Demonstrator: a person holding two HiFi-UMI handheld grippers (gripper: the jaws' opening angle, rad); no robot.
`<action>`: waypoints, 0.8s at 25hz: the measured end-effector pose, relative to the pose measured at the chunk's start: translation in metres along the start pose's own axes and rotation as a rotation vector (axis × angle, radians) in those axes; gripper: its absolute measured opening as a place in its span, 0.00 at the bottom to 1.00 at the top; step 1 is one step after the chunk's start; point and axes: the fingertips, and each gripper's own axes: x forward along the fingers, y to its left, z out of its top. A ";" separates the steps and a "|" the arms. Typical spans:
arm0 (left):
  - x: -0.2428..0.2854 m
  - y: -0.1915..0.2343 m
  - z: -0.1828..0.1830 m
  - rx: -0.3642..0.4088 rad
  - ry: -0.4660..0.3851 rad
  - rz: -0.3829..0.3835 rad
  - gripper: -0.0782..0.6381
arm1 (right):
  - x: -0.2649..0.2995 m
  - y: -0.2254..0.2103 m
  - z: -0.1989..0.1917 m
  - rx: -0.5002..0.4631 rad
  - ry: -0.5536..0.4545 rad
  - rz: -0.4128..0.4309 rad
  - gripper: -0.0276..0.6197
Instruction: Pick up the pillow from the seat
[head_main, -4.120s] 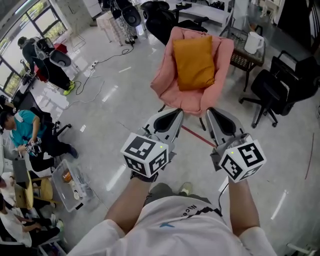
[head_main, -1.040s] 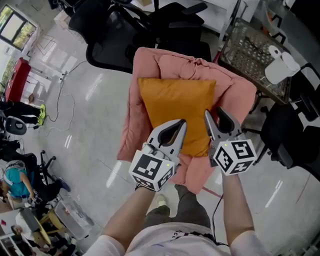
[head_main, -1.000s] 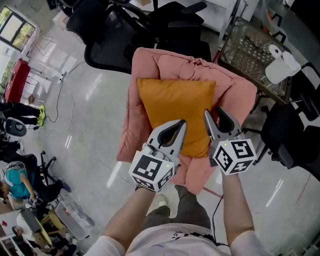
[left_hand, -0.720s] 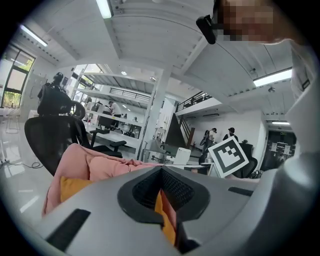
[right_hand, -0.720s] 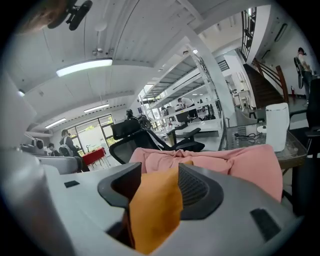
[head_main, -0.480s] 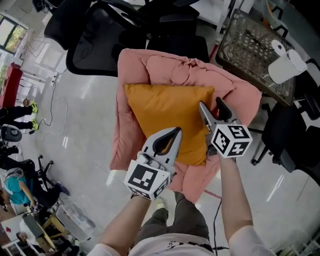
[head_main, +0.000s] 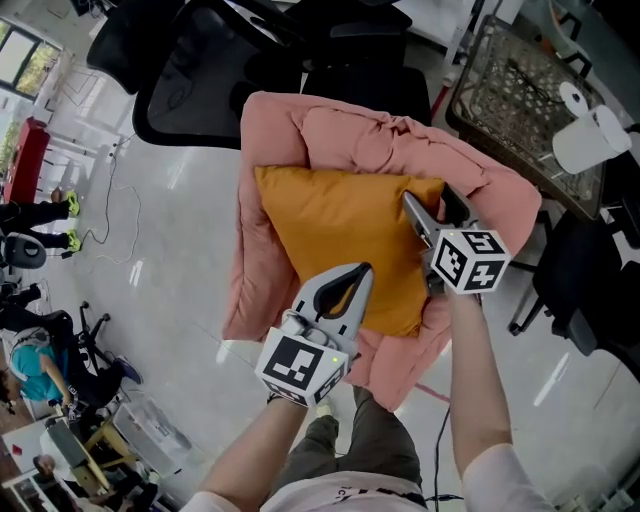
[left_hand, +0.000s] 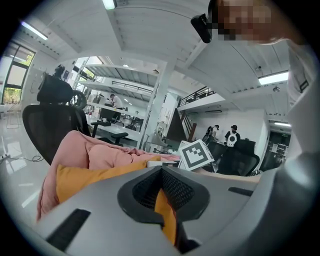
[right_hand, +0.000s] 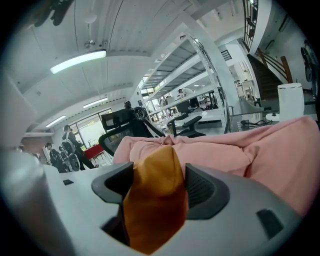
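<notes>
Left gripper (head_main: 363, 270): we see jaws together over the pillow (head_main: 335, 220).
Right gripper (head_main: 428, 205): jaws opening, pillow corner between them.
Writing: we find square markers (head_main: 300, 362) on both grippers.

The head view looked steeply down from above the pink armchair (head_main: 285, 125). Each gripper view rode low behind its own jaws, close up, facing level across it. All three views shared the orange pillow (head_main: 340, 220).
</notes>
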 end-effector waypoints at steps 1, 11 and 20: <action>0.000 0.001 0.000 -0.003 0.000 0.002 0.12 | 0.002 0.001 -0.002 -0.007 0.011 0.012 0.53; -0.028 0.009 -0.003 -0.011 -0.017 0.019 0.12 | -0.014 0.046 -0.014 -0.261 0.055 0.083 0.13; -0.091 0.007 0.004 -0.001 -0.067 0.051 0.12 | -0.066 0.145 -0.011 -0.386 0.000 0.166 0.11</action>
